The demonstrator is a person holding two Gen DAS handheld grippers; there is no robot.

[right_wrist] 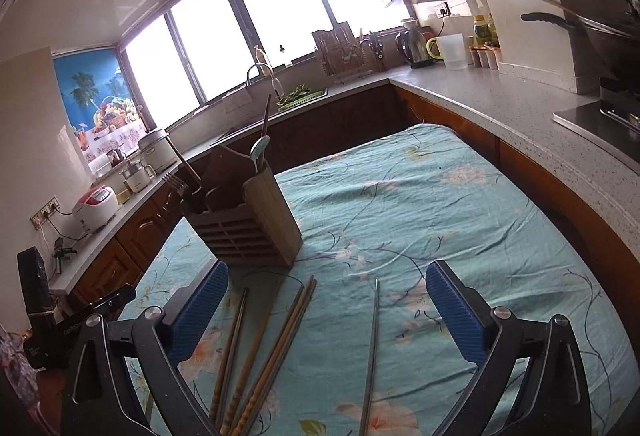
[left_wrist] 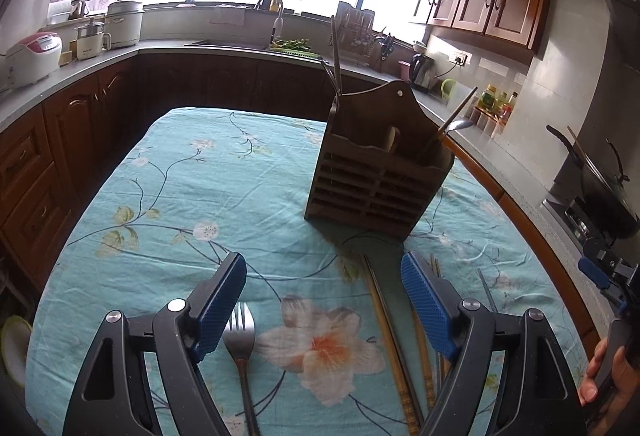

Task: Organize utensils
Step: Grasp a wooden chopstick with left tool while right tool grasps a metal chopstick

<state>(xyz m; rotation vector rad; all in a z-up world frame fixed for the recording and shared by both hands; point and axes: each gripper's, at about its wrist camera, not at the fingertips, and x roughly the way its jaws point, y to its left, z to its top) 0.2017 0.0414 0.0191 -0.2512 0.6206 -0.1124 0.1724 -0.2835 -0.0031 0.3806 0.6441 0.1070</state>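
Both empty: left gripper spread over the steel fork, right gripper spread over the loose wooden and metal chopsticks; all lie lengthwise toward the slatted brown wooden caddy mid-tablecloth, nearer the near edge.

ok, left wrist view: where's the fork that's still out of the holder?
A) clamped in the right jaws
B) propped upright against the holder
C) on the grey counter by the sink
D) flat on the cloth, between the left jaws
D: the fork lies flat on the cloth between the open jaws of the left gripper, untouched, well short of the holder.
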